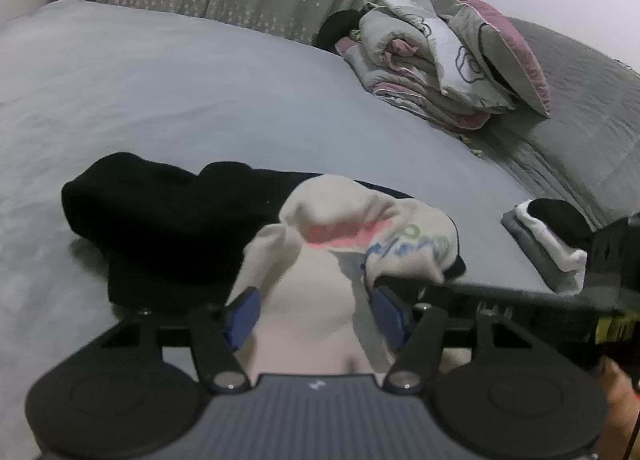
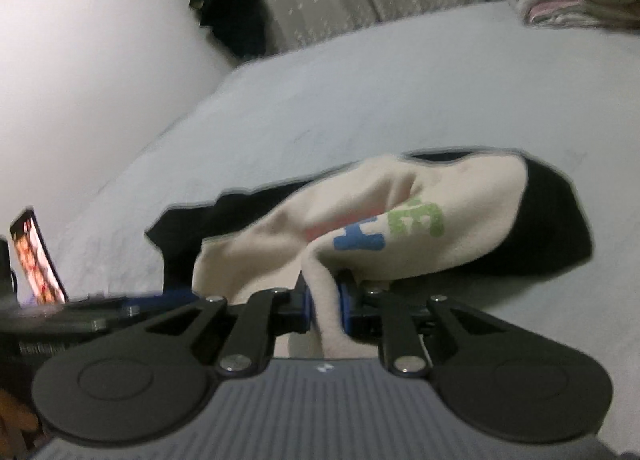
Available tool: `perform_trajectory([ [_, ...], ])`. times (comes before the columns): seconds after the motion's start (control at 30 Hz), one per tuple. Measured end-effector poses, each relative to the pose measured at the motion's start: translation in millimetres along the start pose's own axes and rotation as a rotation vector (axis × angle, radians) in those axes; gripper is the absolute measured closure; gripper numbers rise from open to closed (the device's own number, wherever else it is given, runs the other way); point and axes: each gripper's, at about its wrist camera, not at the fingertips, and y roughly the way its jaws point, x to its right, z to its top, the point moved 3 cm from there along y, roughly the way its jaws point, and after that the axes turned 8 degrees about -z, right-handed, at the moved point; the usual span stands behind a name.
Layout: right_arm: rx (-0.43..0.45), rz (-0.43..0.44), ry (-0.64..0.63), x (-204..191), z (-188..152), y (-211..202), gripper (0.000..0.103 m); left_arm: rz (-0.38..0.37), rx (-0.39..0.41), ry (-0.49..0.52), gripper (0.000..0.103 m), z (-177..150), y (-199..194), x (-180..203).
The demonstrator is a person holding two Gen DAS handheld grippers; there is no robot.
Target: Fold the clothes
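Right, cream printed fleece garment [image 2: 400,220] is light and floppy, draped over black clothing [image 1: 160,220] on the grey bed [image 1: 200,100]. Right gripper [image 2: 325,310] pinches its edge; left gripper [image 1: 316,318] straddles cloth, seemingly unclamped. Hold the hems.

Beneath me spreads a bed [image 1: 180,92] under a smooth pale grey sheet, filling most of my left view from the left edge to the right. A black garment [image 1: 152,216] lies on it at centre left of that frame. At the right edge, a small stack of folded clothes [image 1: 548,244] in grey, white and black rests on the sheet. In the upper right sits a bundled quilt [image 1: 404,68] in grey and pink, with a pillow [image 1: 492,44] leaning on top of it, beside a darker grey quilted cover [image 1: 580,108].
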Motion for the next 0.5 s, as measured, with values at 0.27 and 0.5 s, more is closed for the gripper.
perform_trajectory([
  [0.27,-0.030,-0.011,-0.007,-0.6,-1.4,-1.0,0.078,0.041,-0.019,0.000,0.038,2.5,4.3,-2.6],
  [0.5,0.038,-0.017,-0.013,4.9,7.6,-32.6,0.045,0.082,-0.024,-0.025,0.029,8.0,4.0,-9.5],
])
